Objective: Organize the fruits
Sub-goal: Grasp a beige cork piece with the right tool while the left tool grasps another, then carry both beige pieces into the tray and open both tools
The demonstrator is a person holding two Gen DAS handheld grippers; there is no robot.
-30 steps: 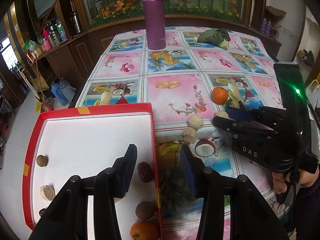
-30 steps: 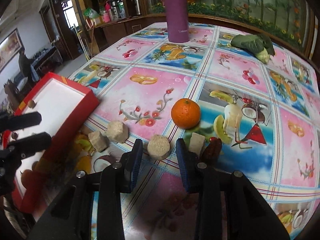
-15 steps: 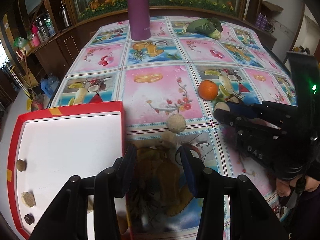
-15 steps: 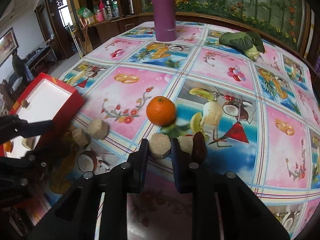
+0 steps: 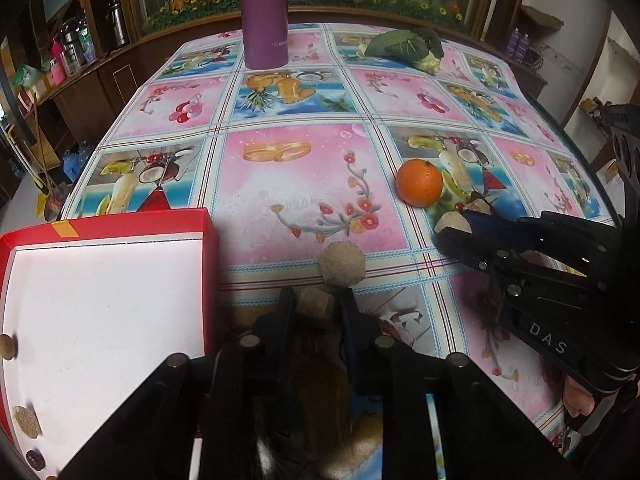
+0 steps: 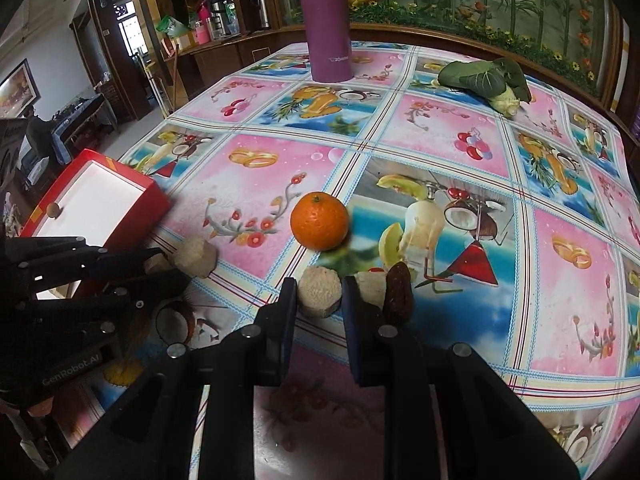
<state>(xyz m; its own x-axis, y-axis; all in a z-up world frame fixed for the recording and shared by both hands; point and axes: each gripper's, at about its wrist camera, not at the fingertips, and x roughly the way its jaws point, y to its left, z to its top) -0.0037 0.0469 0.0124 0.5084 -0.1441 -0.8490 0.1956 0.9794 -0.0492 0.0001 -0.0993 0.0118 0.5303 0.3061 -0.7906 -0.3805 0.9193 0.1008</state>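
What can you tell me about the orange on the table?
The orange is small, round and bright, with dimpled peel and a tiny green stem spot on top. It looks whole and unpeeled. It sits on the flowery tablecloth, apart from both hand-held grippers, and nothing else touches it. The pale round chunk in front of it lies close by but separate.

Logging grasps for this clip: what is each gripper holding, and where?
The left gripper clamps a tan hexagonal cake piece by opposite sides. The right gripper does likewise with a pale hexagonal cake piece.
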